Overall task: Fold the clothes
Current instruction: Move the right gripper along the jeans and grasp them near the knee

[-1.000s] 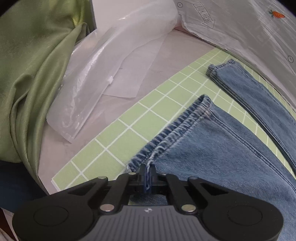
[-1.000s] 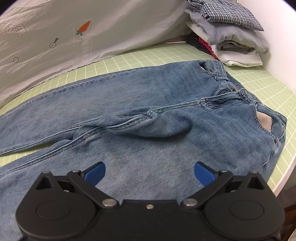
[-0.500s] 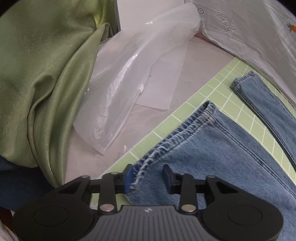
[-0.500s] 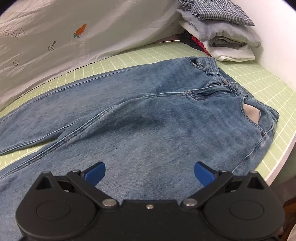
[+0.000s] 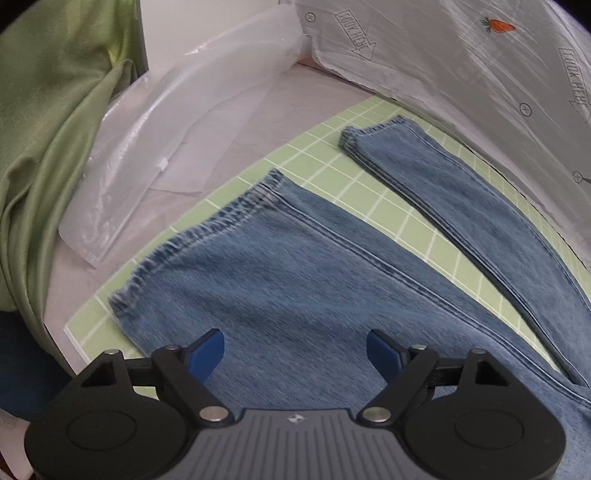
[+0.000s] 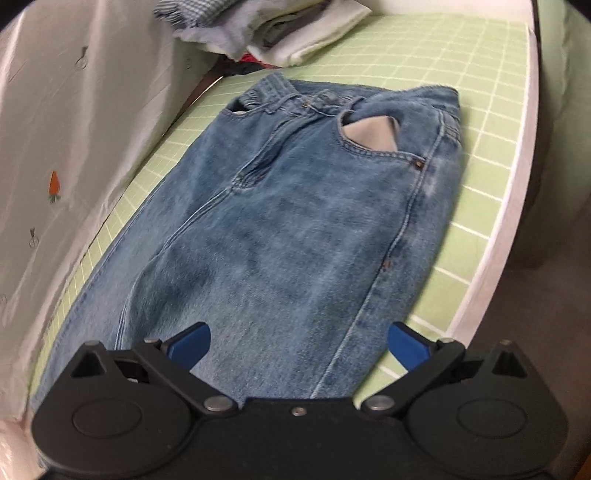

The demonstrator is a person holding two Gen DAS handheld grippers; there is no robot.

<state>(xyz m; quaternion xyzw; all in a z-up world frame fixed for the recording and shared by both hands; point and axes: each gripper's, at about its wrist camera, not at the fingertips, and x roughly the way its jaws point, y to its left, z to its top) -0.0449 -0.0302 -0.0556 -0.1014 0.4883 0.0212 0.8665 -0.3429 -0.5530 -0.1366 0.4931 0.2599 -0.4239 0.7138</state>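
**Staged clothes-folding station, indoors**

Work table covered by a green grid cutting mat (image 6: 491, 122). Printed white sheet (image 5: 461, 62) with carrots and "LOOK HERE" arrows hung as backdrop. Stack of folded clothes (image 6: 280, 33) at the far end, loose plastic film (image 5: 155, 147), green drape (image 5: 44, 129) alongside.

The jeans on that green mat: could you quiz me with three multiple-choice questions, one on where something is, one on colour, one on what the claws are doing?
1. Where is the pile of folded clothes?
A. beyond the waistband
B. on the near leg
C. under the mat

2. What colour is the grid mat?
A. red
B. light green
C. black

3. How are the left gripper and right gripper?
A. both open
B. both shut
C. one shut on denim

Answers: 1 A, the pile lies past the top of the jeans. 2 B, pale green with white lines. 3 A, blue pads apart, nothing between.
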